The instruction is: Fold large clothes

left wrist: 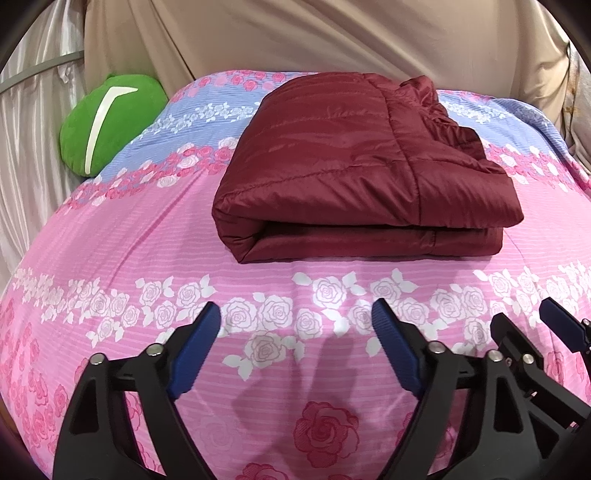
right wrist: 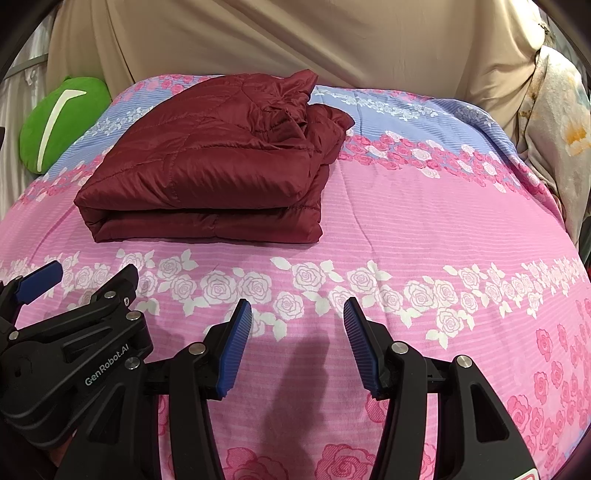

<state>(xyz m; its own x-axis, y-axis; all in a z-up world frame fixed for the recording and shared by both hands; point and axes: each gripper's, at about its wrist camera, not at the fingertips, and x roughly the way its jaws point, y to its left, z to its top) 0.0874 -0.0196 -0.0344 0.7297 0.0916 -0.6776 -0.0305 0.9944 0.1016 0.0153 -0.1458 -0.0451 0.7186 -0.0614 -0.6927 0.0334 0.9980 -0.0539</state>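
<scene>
Bedding printed with bands of roses, pink nearest the cameras and pale blue farther back [left wrist: 110, 236] [right wrist: 424, 221], is spread across the bed and fills most of both views. Beige cloth [left wrist: 295, 33] [right wrist: 295, 37] is draped behind the bed, with paler, shiny fabric seen at the left edge. A dark red quilted garment [left wrist: 354, 162] [right wrist: 207, 177] is laid on the bedding, folded into a thick rectangular stack: two padded layers are shown along its near edge, and a bunched, gathered part is seen at its far right corner. The garment is placed toward the middle of the bed, slightly right of centre in the left wrist view and left of centre in the right wrist view, well apart from both claws. A green plush cushion with a white curved stripe [left wrist: 107, 122] [right wrist: 55, 122] is propped at the far left of the bed, against the shiny fabric. The left claw [left wrist: 295, 321] [right wrist: 37, 280] is held above the pink bedding with its blue-padded fingers spread wide and nothing between them. The right claw [right wrist: 297, 321] [left wrist: 557, 321] is held just beside it, its fingers likewise parted and empty. Shadows of the fingers are cast on the bedding beneath.
</scene>
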